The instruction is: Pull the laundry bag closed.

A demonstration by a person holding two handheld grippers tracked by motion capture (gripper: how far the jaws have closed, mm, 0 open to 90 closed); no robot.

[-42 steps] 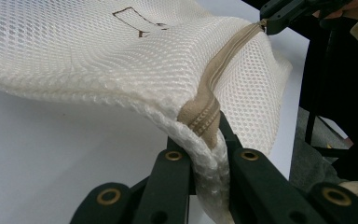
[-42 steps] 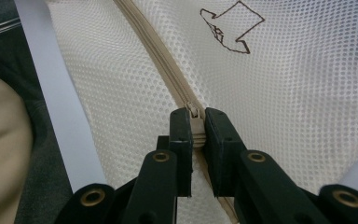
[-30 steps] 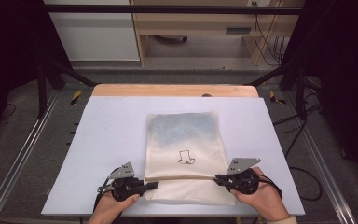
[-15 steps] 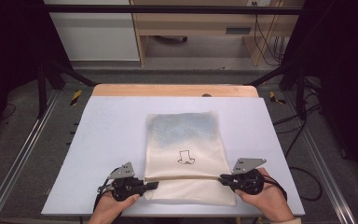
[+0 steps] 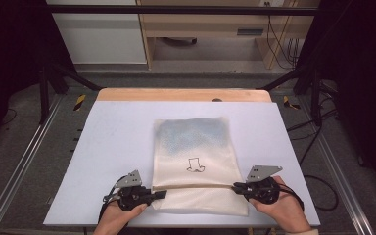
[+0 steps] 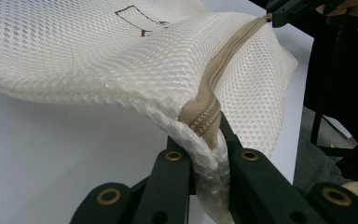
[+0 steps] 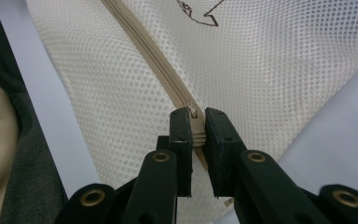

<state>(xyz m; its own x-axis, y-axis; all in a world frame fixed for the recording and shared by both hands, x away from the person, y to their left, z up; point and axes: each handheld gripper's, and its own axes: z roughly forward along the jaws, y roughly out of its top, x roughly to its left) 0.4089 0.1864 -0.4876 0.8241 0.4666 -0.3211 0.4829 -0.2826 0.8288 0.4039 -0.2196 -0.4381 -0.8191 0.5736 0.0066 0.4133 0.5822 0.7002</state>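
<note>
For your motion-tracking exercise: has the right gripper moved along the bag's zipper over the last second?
Barely, if at all. In the high view the right gripper stays at the mesh bag's right edge, clamped on the zipper.

Hand-held gripper (image 7: 196, 128) pinches mesh bag's (image 7: 270, 84) zipper (image 7: 154, 53).

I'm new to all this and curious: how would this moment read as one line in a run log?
left gripper: shut on mesh laundry bag edge at zipper end | right gripper: shut on zipper | bag: flat on table

Pale table (image 5: 112, 147); wooden shelf (image 5: 200, 29); white cabinet (image 5: 98, 36) behind.
</note>
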